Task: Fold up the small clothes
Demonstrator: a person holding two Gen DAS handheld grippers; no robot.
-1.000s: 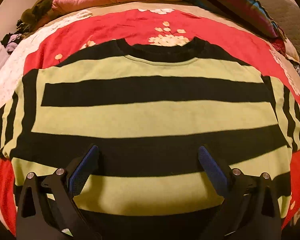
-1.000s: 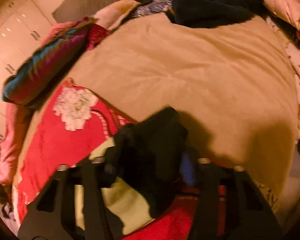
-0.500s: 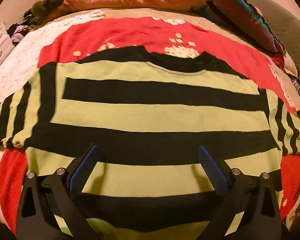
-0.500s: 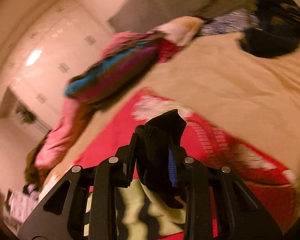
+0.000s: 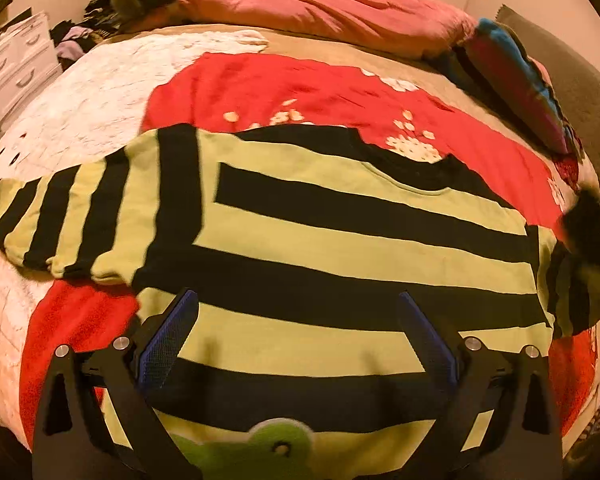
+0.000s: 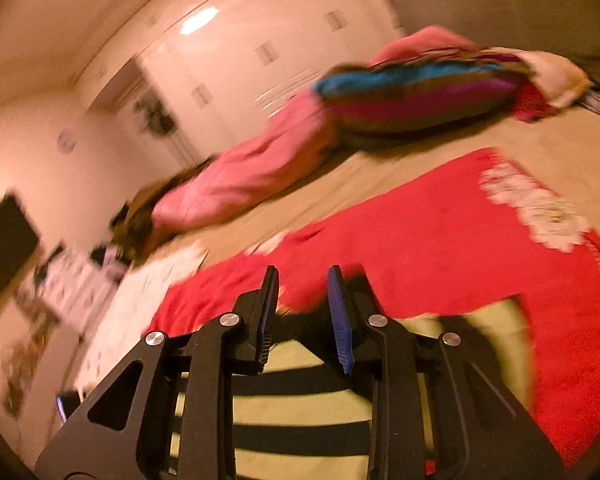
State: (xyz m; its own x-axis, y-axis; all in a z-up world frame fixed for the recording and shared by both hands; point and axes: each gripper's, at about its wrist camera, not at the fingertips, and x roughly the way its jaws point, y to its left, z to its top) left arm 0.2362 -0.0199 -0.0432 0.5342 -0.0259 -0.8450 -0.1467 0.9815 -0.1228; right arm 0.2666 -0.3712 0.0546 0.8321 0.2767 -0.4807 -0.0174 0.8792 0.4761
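The left wrist view takes in the whole striped sweater (image 5: 340, 248), lime green and black, spread flat on a red floral blanket (image 5: 284, 84) on the bed, one sleeve lying out to the side and a pink duvet (image 5: 320, 8) bunched beyond. The right wrist view, blurred and tilted, catches only a corner of the sweater (image 6: 300, 412) under its fingers, plus a striped pillow (image 6: 416, 96) and wardrobe doors. The left gripper (image 5: 296, 336) hangs over the sweater's lower stripes, fingers spread wide, released. The right gripper (image 6: 302, 312) has its fingers slightly parted, nothing between them.
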